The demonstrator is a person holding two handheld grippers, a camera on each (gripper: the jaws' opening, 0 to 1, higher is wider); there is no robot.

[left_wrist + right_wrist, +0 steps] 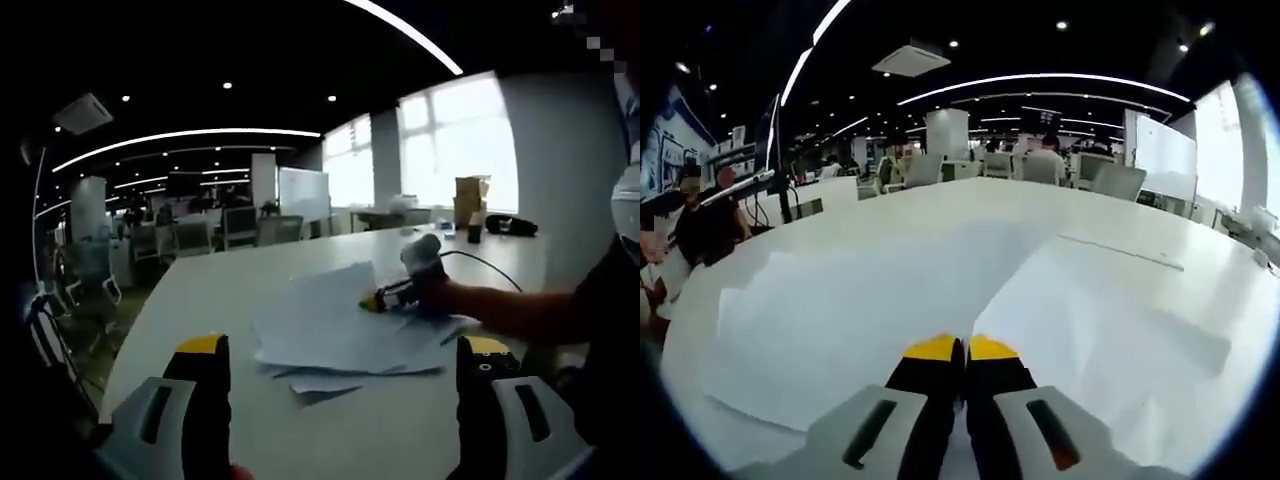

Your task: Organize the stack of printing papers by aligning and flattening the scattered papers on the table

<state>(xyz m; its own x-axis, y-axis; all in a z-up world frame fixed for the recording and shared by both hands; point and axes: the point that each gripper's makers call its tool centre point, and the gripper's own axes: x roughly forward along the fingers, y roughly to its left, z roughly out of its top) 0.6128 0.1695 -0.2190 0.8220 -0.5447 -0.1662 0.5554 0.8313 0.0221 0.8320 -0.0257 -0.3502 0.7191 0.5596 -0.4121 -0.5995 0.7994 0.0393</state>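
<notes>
**Loose printing papers spread on the white surface, right jaws together on them**

In the left gripper view our left gripper (340, 365) rises from 6 o'clock with its yellow-tipped jaws wide apart and nothing between them. Past the tips, near the centre, the stack of printing papers (335, 330) lies fanned and uneven on the white surface (210, 290), with corners sticking out toward 6 o'clock. At 3 o'clock of the stack our right gripper (385, 298) comes in from the right, held by a hand (428, 290), its tip down on the sheets. Behind it a black cable (490, 265) runs across the surface, and cardboard boxes (470, 198) stand by the window at 1 o'clock.

In the right gripper view the right gripper (962, 350) has its jaws pressed together; we cannot tell whether a sheet is caught between them. Paper sheets (1110, 330) spread from 9 o'clock to 3 o'clock around the tips. Office chairs (1040, 168) line the far edge at 12 o'clock.
</notes>
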